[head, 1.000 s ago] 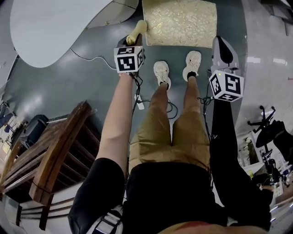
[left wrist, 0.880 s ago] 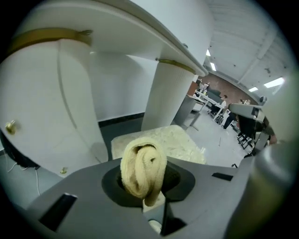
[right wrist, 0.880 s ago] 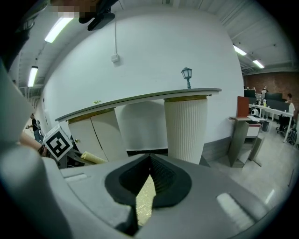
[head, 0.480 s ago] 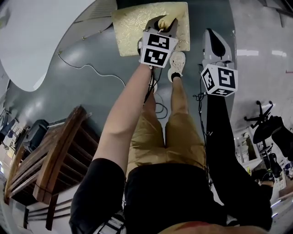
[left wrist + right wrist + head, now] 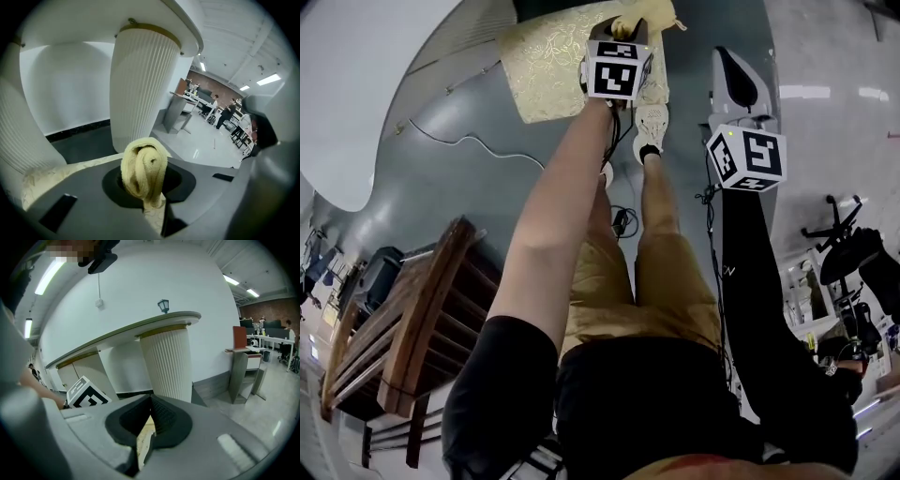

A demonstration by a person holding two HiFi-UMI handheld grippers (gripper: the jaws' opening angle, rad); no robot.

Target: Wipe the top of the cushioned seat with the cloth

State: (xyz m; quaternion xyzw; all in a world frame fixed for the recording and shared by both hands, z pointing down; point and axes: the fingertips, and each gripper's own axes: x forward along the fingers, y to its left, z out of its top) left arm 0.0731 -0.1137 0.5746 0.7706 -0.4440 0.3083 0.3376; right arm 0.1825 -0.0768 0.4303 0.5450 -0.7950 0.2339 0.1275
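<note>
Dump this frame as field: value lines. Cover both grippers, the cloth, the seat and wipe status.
left gripper: shut on the bunched pale yellow terry cloth, arm stretched out over the seat
right gripper: jaws together, nothing held, off the seat's right side over the grey floor
gold patterned cushioned seat: top bare apart from the cloth
cloth position: at the seat's far edge
cloth contact: cannot tell

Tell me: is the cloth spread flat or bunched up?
Bunched up: the cloth forms a rolled wad pinched in the left gripper.
</note>
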